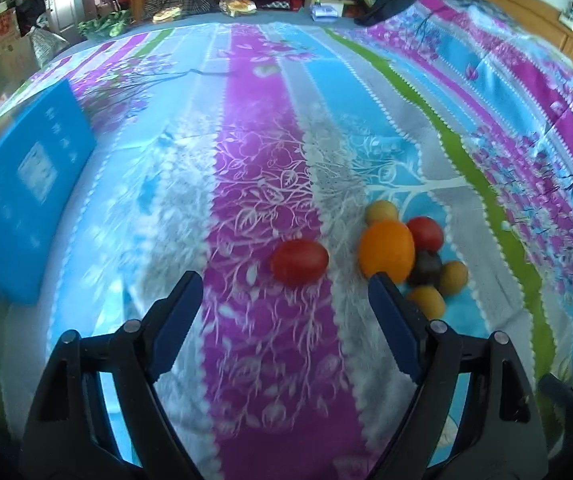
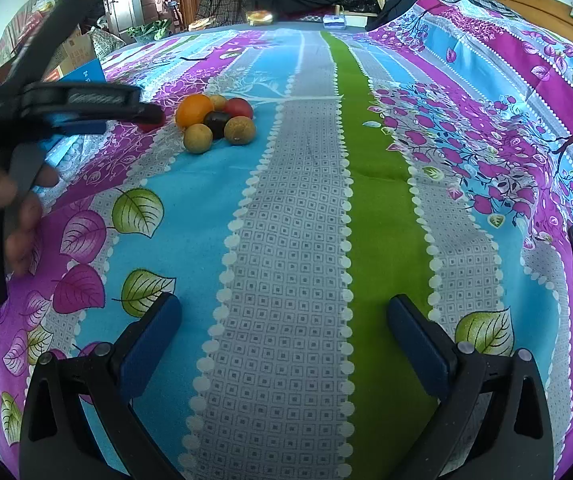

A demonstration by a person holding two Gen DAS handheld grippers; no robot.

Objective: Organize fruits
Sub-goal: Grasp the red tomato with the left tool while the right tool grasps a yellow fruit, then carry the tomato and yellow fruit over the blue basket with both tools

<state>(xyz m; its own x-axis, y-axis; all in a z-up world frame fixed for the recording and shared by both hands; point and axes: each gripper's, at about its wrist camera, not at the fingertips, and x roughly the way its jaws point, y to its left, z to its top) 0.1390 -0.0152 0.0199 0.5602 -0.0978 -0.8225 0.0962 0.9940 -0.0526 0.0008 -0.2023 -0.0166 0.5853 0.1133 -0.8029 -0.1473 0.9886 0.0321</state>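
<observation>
One oval red tomato [image 1: 299, 262] is framed just ahead of the left gripper [image 1: 284, 286], whose jaws are held apart and empty, apparently for gathering it into the fruit cluster [image 1: 414, 256] alongside

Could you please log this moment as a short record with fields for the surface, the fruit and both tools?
surface: striped floral bedsheet
lone fruit: red tomato, apart from the pile
pile: orange, dark plum, second red tomato, three tan longans, touching
left tool: open, empty, just short of the lone tomato
right tool: open, empty
</observation>
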